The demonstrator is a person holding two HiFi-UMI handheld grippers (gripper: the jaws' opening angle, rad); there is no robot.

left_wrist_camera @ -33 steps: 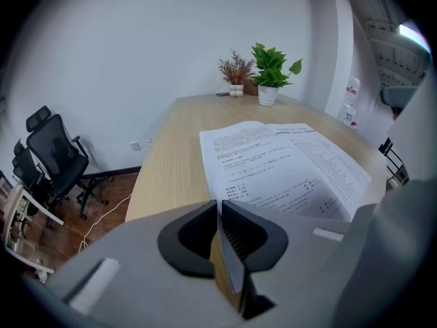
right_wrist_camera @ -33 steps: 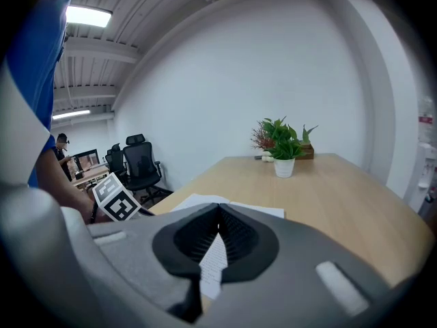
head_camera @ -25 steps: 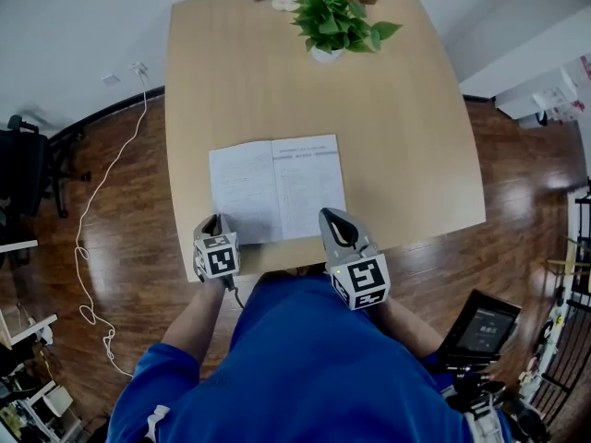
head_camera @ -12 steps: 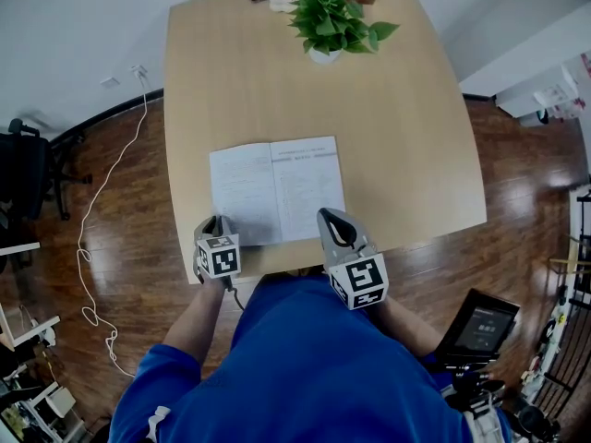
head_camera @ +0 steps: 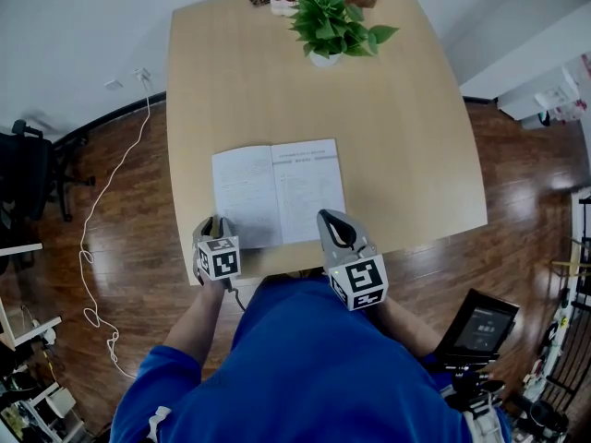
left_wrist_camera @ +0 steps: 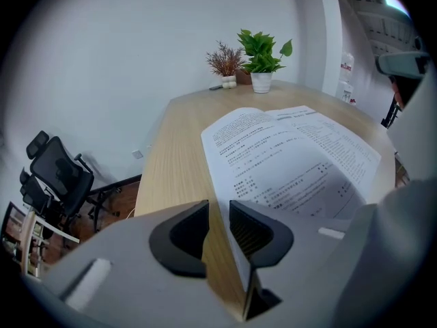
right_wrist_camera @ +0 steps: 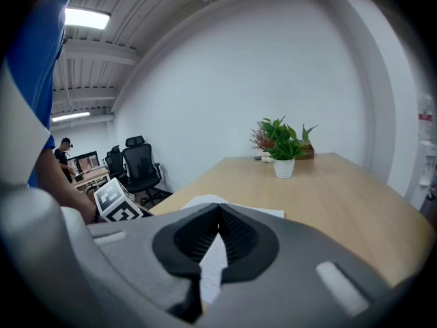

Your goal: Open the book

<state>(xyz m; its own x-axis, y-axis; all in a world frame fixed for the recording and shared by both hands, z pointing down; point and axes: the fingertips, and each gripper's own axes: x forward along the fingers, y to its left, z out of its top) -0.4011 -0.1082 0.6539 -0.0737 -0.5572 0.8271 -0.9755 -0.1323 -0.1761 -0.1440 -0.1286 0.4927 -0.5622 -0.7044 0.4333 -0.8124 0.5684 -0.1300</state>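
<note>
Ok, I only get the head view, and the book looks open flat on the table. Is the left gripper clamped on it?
Observer: No. The left gripper has just been opening; its jaws stand apart over the table, an edge of the book along one jaw, unpinched.
Operator: And the right?
Observer: The right gripper has its tips together; a printed page shows in the slit behind them, gripped or not I can't tell.
Operator: Anyone around?
Observer: A person, far off near office chairs.
</note>
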